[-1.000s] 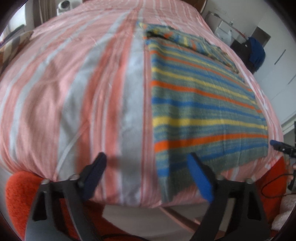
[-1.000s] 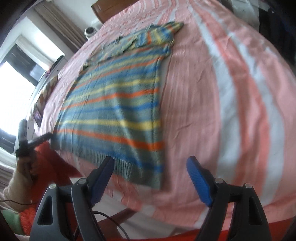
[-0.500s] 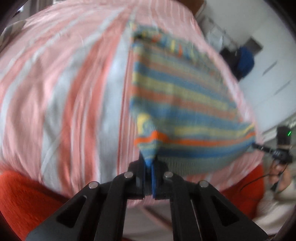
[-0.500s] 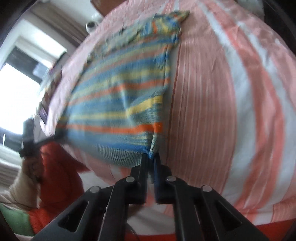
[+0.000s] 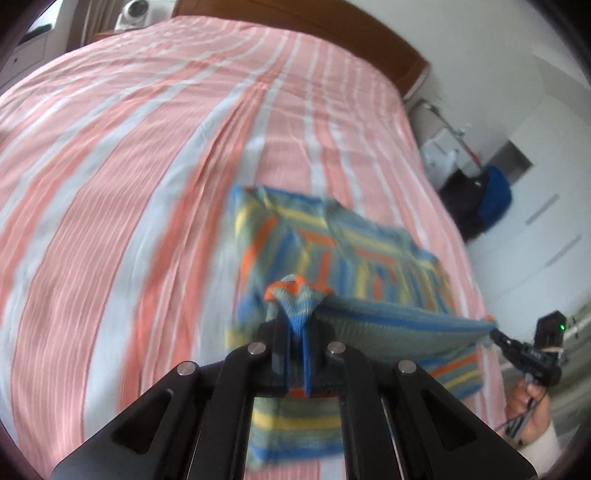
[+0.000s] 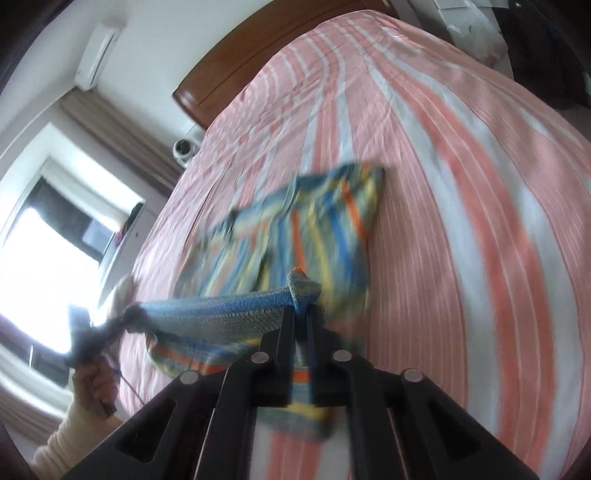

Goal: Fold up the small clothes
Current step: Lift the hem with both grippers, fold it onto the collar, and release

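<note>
A small knitted sweater (image 5: 343, 254) with blue, yellow, orange and grey stripes lies on the pink-striped bed (image 5: 129, 155). My left gripper (image 5: 295, 325) is shut on the left corner of its hem. My right gripper (image 6: 303, 314) is shut on the right hem corner. The hem (image 5: 399, 325) is lifted off the bed and stretched taut between both grippers, above the sweater's upper part (image 6: 317, 229). The right gripper also shows at the right edge of the left wrist view (image 5: 496, 334). The left gripper shows blurred at the left of the right wrist view (image 6: 127, 317).
A wooden headboard (image 6: 236, 62) stands at the far end of the bed. A white camera device (image 5: 135, 11) sits beside it. A window (image 6: 48, 258) is on the left. A blue bag (image 5: 495, 195) and white wardrobe (image 5: 546, 229) stand right of the bed.
Both grippers went from open to shut on the hem corners. They have lifted the hem and carried it forward over the sweater, towards the headboard.
</note>
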Tool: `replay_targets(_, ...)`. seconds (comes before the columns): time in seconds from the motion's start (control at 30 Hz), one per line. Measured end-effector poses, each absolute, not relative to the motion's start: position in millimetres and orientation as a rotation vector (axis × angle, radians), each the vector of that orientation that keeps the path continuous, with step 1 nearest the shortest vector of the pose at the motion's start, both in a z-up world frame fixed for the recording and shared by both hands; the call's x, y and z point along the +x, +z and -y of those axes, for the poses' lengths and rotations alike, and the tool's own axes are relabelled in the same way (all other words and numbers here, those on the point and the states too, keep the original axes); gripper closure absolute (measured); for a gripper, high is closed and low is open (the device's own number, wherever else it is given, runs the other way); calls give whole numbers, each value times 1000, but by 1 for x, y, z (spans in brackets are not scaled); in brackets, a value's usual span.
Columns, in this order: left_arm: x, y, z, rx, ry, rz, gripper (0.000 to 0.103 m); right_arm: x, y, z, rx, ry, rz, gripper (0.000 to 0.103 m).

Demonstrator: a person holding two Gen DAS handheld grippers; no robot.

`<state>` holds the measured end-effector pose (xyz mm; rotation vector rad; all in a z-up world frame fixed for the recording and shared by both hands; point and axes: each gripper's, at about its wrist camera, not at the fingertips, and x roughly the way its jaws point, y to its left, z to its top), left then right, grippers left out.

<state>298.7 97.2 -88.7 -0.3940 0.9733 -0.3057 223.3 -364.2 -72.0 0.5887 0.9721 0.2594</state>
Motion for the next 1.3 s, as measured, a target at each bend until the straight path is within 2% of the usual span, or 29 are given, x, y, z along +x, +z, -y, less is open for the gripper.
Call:
replay_targets(0.13,365,-105,-84,-372,-270,-1030,100,297,-85,374,607,253,-979,98)
replay_targets(0.2,398,-115,-77,-361,-227,-1055,93,333,-91,377,587,229,-979,97)
replay_targets(0.23,411,-117,-76,-356,-198,-1054,86,352,-96,382,596,227,-959,95)
replay_targets(0.27,422,-119,-80,-364,-161,-1045,67,370,-104,387,623,232,-938,95)
replay_targets(0.3,423,-118,-84,-385,-146,-1025,52,383,-112,395,660,203,-908,89)
replay_targets(0.33,421,-116,-92,-413,-137,-993,46,388,-116,402,679,168,-891,83)
replay_targets(0.37,413,-112,-106,-451,-138,-960,38,389,-120,411,708,126,-866,83)
replay_targets(0.4,405,-111,-116,-465,-153,-955,37,385,-120,420,738,109,-836,83)
replay_targets(0.6,318,-110,-140,-381,-301,-1010,37,332,-100,420,579,202,-884,83)
replay_targets(0.67,280,-117,-129,-327,-360,-1028,37,300,-95,403,518,296,-938,73)
replay_targets(0.7,273,-121,-123,-306,-372,-1035,37,288,-95,398,497,320,-956,64)
replay_targets(0.73,267,-124,-115,-285,-384,-1040,37,270,-94,388,470,349,-978,60)
replay_targets(0.83,255,-134,-87,-189,-378,-1027,39,244,-97,359,388,405,-1012,60)
replay_targets(0.87,260,-138,-79,-177,-371,-1022,50,242,-100,350,345,404,-1027,60)
replay_targets(0.9,260,-140,-76,-167,-365,-1023,78,244,-105,339,304,379,-1048,60)
replay_targets(0.93,262,-143,-73,-141,-349,-1034,95,247,-111,335,293,373,-1073,68)
replay_targets(1.0,263,-141,-79,-159,-353,-1039,99,252,-130,327,226,318,-1181,97)
replay_targets(1.1,252,-133,-94,-195,-393,-1044,100,237,-117,331,205,311,-1171,98)
replay_targets(1.2,249,-143,-86,-118,-393,-1073,100,214,-103,334,183,331,-1158,98)
replay_targets(1.3,253,-149,-83,-131,-379,-1096,99,211,-129,337,175,302,-1217,98)
